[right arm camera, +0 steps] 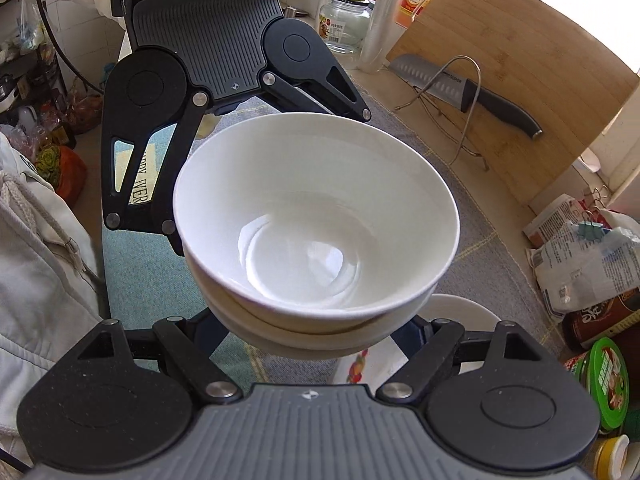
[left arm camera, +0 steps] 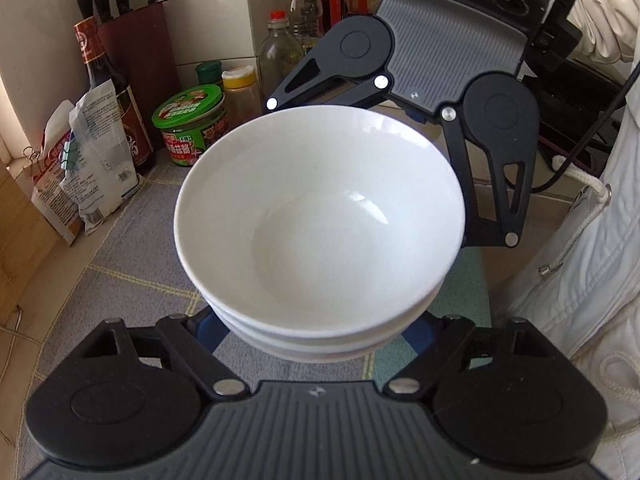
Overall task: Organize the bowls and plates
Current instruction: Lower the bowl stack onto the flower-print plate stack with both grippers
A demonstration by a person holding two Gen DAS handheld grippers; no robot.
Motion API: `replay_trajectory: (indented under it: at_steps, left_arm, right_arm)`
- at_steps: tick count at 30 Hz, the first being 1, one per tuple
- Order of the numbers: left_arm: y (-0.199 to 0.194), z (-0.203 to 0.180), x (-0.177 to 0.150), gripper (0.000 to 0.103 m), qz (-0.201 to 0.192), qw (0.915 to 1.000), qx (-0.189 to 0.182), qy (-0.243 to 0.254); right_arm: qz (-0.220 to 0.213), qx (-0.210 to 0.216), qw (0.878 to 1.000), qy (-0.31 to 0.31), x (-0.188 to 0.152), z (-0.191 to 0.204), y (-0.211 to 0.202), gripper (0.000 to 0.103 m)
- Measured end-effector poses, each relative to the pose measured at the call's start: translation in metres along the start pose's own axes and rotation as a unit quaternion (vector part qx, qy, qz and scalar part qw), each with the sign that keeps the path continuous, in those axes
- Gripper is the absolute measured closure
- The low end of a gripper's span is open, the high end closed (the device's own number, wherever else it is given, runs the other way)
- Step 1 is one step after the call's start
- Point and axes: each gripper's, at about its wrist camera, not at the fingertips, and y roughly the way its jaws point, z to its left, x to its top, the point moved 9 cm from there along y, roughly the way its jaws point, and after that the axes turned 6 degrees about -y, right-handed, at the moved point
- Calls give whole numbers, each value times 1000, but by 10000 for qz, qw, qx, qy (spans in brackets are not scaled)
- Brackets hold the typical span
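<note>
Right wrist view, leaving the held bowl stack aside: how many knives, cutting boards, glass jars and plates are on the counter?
Knife: 1
Cutting board: 1
Glass jar: 1
Plate: 1
Total: 4

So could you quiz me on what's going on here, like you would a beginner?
1. True or false: the white bowls form a nested stack.
2. How many grippers support the stack? A) one B) two
3. Fill in: the knife lies against a wooden ____ board.

Key:
1. True; rims of lower bowls show beneath the top one.
2. B; the left gripper and the right gripper grip it from opposite sides.
3. Cutting; the cutting board leans behind it.
</note>
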Motion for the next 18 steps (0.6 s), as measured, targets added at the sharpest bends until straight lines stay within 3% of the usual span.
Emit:
replay_trajectory:
  at_steps: [18]
  left_arm:
    - [74, 4, 65, 16, -1, 9989, -116, 459]
  right_arm:
    - [187, -351, 9983, 421, -73, -55, -21, 15]
